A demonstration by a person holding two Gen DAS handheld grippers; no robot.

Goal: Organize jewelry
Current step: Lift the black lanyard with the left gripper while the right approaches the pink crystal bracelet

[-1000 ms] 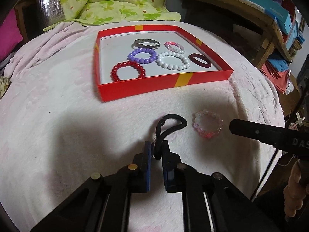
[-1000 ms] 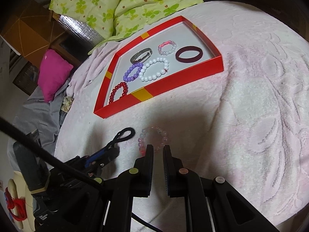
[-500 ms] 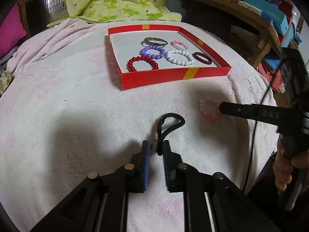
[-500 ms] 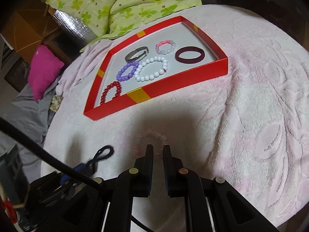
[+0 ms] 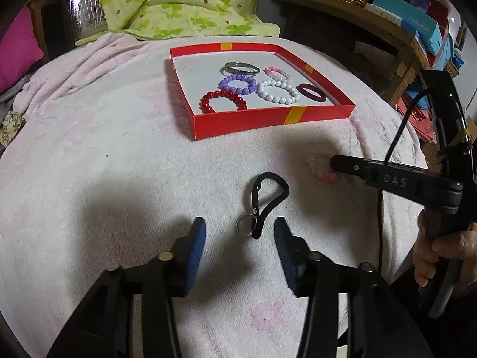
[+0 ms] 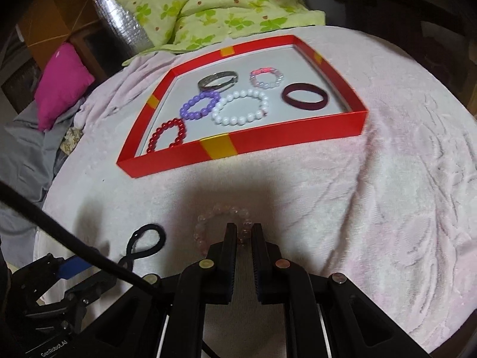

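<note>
A black cord loop with a metal ring lies on the pink blanket. My left gripper is open, its blue pads on either side of the loop's near end. A pale pink bead bracelet lies to the right of the loop. My right gripper is shut on the bracelet's near side; in the left wrist view its fingers hide part of the bracelet. A red tray farther back holds red, purple, white, pink-clear, silver and maroon bracelets.
A green floral quilt and a magenta pillow lie beyond the tray. A wooden shelf with boxes and a basket stands at the right. The bed edge drops off at the right, near the hand.
My left gripper has opened and let go of the black cord loop, which now lies on the blanket. My right gripper has moved onto the pink bracelet and stays shut.
</note>
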